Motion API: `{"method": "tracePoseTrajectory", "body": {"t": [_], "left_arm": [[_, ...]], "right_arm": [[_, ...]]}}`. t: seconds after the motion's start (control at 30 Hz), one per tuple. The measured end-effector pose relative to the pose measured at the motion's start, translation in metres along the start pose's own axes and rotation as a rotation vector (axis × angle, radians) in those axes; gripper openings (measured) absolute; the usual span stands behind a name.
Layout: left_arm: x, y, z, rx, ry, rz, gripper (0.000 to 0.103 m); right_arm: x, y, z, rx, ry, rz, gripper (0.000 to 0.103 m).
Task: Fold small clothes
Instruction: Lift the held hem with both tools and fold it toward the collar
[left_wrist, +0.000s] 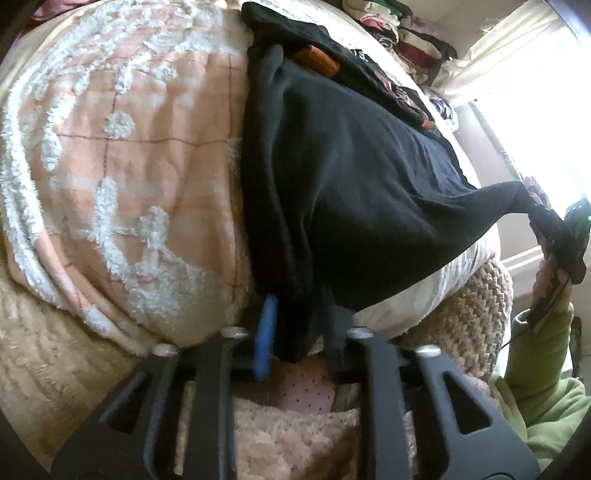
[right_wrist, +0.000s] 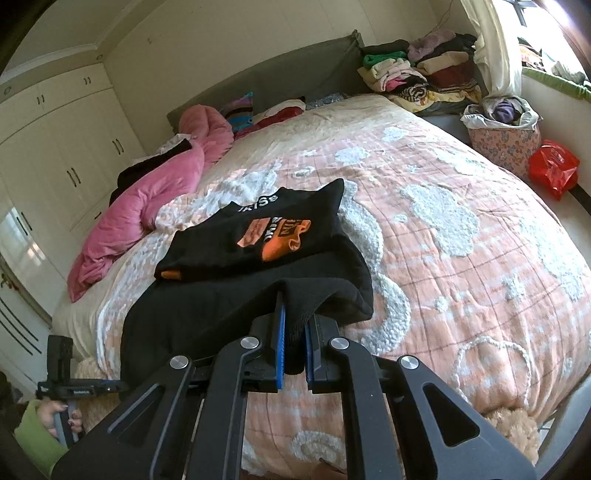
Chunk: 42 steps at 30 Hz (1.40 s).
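Black knit garment (right_wrist: 236, 310) stretched along near bed edge between both tools.
Left tool (left_wrist: 295, 332) and right tool (right_wrist: 293, 347) each clamped on a hem corner; fold direction away, toward folded black printed shirt (right_wrist: 258, 232) on peach quilt (right_wrist: 461, 240).

This is a bedroom in someone's home. A wide bed (right_wrist: 461, 236) fills the room, spread with a peach checked quilt (right_wrist: 480, 258) with fluffy white cloud patches. Behind the bed stands a grey headboard (right_wrist: 295, 79). Built-in cream wardrobes (right_wrist: 62, 147) line the wall left of the bed. A crumpled pink duvet (right_wrist: 155, 206) lies on the bed's left side. Right of the bed, stacked clothes (right_wrist: 417, 74) sit near a curtained window (right_wrist: 495, 48).
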<state>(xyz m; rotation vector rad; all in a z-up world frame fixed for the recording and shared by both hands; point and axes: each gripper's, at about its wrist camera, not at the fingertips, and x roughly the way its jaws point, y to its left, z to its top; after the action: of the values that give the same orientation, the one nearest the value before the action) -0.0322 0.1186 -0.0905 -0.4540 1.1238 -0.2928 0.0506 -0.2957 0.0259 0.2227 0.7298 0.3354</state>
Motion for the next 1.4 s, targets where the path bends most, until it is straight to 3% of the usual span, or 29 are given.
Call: {"method": "tracePoseTrajectory", "body": {"t": [0.23,0.53,1.1,1.4], "left_arm": [[-0.036,0.0,0.019,-0.026,-0.103,-0.092,0.001],[-0.09,-0.011,0.059,0.01,-0.281,-0.098,0.001],[-0.114,-0.018,0.132,0.027,-0.41,-0.092,0.001],[-0.105,-0.011,0.165,-0.009,-0.427,-0.093,0.001]], "right_arm": [[0.002,0.001,0.006,-0.001,-0.003,-0.001,0.007],[-0.001,0.001,0.025,0.009,-0.03,-0.005,0.007],[0.018,0.022,0.087,-0.058,-0.091,-0.046,0.007],[0.045,0.018,0.11,-0.024,-0.089,-0.05,0.007]]}}
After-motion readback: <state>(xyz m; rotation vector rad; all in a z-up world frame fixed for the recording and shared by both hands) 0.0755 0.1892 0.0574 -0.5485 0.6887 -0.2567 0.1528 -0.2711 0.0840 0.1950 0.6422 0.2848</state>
